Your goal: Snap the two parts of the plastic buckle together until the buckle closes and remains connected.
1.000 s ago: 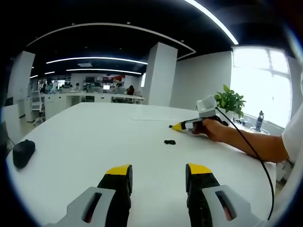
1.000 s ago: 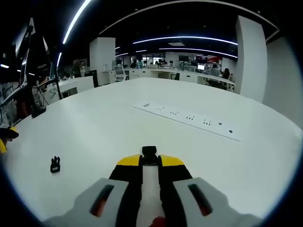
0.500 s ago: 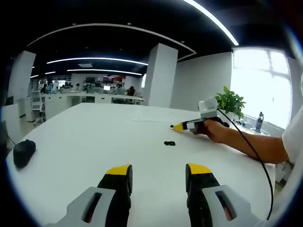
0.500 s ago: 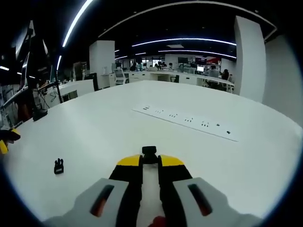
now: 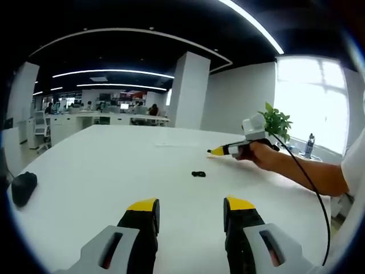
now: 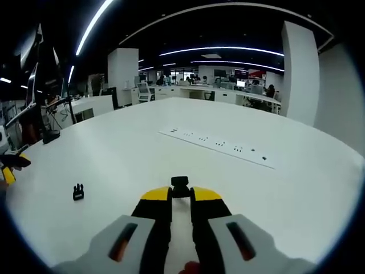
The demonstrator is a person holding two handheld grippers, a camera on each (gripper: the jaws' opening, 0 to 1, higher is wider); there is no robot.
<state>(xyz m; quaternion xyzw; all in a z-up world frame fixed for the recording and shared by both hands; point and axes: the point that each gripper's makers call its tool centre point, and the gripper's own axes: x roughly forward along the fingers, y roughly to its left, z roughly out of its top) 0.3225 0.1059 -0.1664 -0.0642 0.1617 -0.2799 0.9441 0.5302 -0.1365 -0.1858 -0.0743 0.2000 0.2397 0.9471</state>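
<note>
In the right gripper view my right gripper (image 6: 181, 197) is shut on one small black buckle part (image 6: 180, 185), which sticks out past the yellow tips. The other black buckle part (image 6: 78, 192) lies loose on the white table (image 6: 245, 188), to the left and apart from the jaws. In the left gripper view that loose part (image 5: 198, 174) lies mid-table, well ahead of my left gripper (image 5: 190, 210), which is open and holds nothing. Beyond it a hand holds the right gripper (image 5: 212, 152) above the table. The left gripper's yellow tip (image 6: 7, 171) peeks in at the far left of the right gripper view.
A black mouse (image 5: 21, 188) rests near the table's left edge. A row of socket panels (image 6: 219, 144) is set into the tabletop. A potted plant (image 5: 276, 123) and a bottle (image 5: 309, 146) stand by the window. A cable (image 5: 311, 191) trails from the right gripper.
Both views have shifted slightly. The right gripper has drifted a little, and the loose buckle part now sits somewhat nearer to it in its view. Jaw states are unchanged.
</note>
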